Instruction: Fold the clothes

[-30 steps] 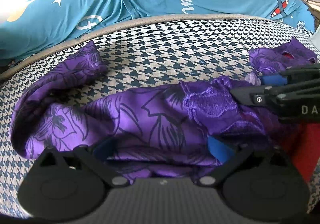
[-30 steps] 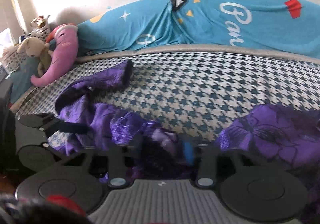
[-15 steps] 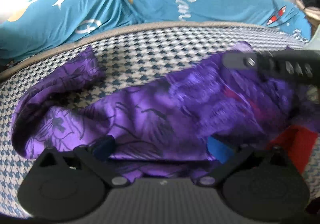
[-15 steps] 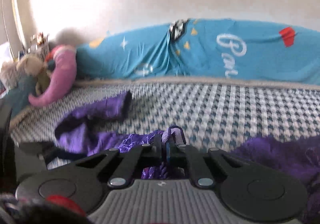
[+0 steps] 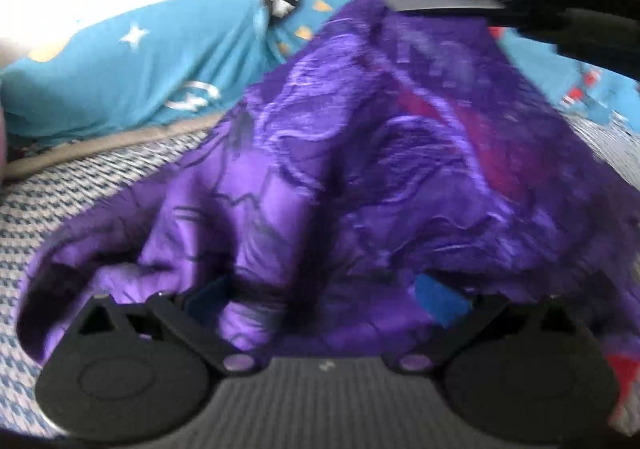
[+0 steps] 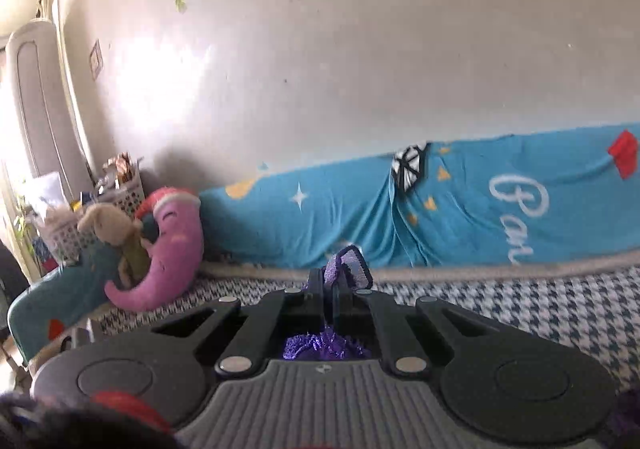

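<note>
Nearest in the left wrist view, the left claw [image 5: 320, 295] stands released with the purple floral garment [image 5: 360, 177] bunched between its spread fingers, not pinched. Beyond it, the right claw [image 6: 329, 295] is clenched on a lace-trimmed edge of that garment and holds it raised above the houndstooth bed [image 6: 540, 313], the cloth hanging in a crumpled peak. Judgement: folding has barely begun; no crease is laid, and spreading flat and every fold remain.
</note>
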{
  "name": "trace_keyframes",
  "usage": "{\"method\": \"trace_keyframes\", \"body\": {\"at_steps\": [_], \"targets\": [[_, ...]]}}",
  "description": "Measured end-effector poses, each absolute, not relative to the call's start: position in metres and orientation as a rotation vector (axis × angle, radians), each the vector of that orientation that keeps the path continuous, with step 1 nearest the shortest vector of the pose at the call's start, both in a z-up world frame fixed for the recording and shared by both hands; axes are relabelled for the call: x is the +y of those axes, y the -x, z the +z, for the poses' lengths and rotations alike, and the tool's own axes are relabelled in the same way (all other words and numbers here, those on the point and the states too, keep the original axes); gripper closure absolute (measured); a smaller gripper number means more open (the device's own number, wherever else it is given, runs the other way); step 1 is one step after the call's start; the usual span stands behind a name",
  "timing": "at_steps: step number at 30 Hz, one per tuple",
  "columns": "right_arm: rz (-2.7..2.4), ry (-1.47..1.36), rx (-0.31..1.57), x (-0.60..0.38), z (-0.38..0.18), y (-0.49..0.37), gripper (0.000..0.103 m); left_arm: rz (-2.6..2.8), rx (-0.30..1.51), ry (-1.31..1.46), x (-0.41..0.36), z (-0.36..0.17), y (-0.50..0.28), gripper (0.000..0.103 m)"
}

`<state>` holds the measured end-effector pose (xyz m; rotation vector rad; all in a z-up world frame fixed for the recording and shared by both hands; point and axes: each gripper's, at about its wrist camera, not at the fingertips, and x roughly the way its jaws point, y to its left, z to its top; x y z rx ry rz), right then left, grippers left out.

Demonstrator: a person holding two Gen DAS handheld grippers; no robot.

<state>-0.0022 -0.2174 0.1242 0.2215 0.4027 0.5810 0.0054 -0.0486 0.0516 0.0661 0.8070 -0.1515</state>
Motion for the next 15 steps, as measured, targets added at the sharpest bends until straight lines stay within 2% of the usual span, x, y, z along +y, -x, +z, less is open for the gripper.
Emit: {"method": "trace_keyframes", "body": {"at_steps": [5, 8, 15], "targets": [[0.618, -0.267, 0.344, -0.215, 0.137, -0.017, 0.096, 0.059, 0.765, 0.001, -0.026, 0.062, -0.049, 0.001], [0.596, -0.318, 0.321, -0.224, 0.140, -0.023, 0.095, 0.155, 0.817, 0.079, -0.009, 0.057, -0.074, 0.003], [0.391, -0.350, 0.425, -0.272, 0.111, -0.049, 0.094, 0.139, 0.876, 0.065, -0.008, 0.045, -0.072, 0.001]]}}
